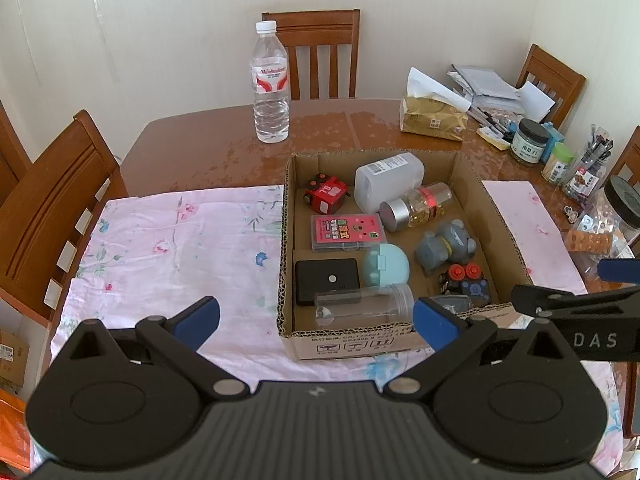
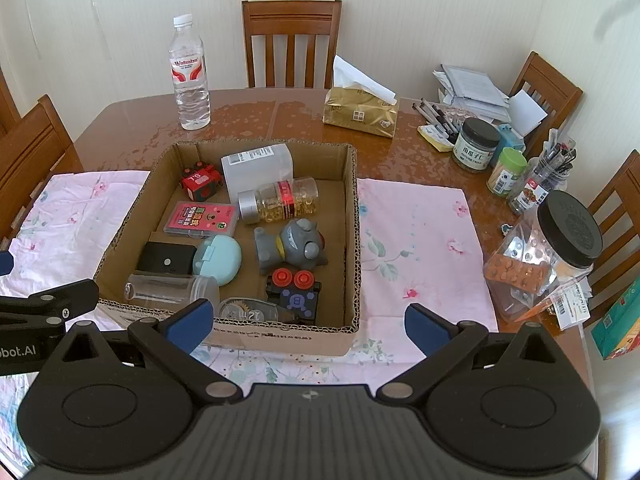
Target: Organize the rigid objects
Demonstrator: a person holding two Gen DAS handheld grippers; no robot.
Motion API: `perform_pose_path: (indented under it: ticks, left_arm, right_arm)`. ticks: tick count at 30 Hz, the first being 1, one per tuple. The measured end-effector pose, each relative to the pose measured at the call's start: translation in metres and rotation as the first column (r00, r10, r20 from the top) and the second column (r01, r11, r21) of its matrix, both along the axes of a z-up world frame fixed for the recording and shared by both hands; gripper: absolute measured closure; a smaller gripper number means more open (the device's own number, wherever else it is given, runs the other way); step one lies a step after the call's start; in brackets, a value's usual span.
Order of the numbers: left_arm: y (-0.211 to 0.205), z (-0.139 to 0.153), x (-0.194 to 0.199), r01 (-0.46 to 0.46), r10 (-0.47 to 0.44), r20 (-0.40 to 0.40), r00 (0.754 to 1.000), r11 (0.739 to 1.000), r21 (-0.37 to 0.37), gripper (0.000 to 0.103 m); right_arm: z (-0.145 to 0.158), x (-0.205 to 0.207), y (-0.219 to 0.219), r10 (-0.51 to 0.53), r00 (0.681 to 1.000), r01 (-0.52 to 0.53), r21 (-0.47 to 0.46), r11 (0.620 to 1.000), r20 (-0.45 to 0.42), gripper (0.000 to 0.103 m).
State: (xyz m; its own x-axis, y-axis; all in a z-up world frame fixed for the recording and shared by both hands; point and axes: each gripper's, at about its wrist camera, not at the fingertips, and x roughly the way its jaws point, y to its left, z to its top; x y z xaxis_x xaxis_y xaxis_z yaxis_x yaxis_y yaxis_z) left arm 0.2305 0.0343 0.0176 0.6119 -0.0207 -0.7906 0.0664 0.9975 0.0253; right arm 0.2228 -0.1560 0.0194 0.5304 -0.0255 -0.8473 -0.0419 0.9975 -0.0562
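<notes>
both grippers hover at the near edge of the shallow brown cardboard box (image 2: 352, 216), which sits on a pink floral cloth (image 2: 416, 240) over the wooden table (image 2: 256, 116); left gripper (image 1: 316, 316) has its blue pads spread wide, nothing between them; right gripper (image 2: 308, 322) likewise wide apart and empty; the box already holds the rigid items, loosely laid, none stacked

- clear plastic tube jar with screw neck (image 1: 364, 304): lies on its side at the near wall, long axis running left-right, mouth end to the right; looks light, stiff and slick; i judge a grip across the mid-barrel safest, since it may roll or squirt out
- clear bottle of amber capsules with silver cap (image 2: 280, 200): on its side, long axis left-right, cap pointing left; probably heavier, round and smooth; take it across the body near the red label
- white translucent plastic canister (image 2: 256, 170): on its side behind the capsule bottle, touching it; flat faces should pinch well
- grey rubbery bear figurine (image 2: 292, 246): lying down, head to the right; likely some give, irregular; hold at the torso
- mint green round clamshell case (image 2: 218, 260): curved, likely slippery; grip at the hinge-side flats
- black flat rectangular box (image 2: 166, 260) and pink card case (image 2: 200, 220): lying flat, low profile, hard to get fingers under; edges only

the upright clear water bottle (image 2: 190, 76) stands outside the box, well apart at the far side of the table
</notes>
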Motion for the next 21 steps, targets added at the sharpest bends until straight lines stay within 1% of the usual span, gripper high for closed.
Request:
perform_pose_path:
  ticks: [21]
  left_arm:
    - [-0.0003, 0.0024, -0.0004, 0.001, -0.001, 0.001, 1.0, 1.0, -0.001, 0.001]
  right_arm:
    - [0.0007, -0.0004, -0.0001, 0.001, 1.0, -0.001, -0.001, 1.0, 0.0, 0.0]
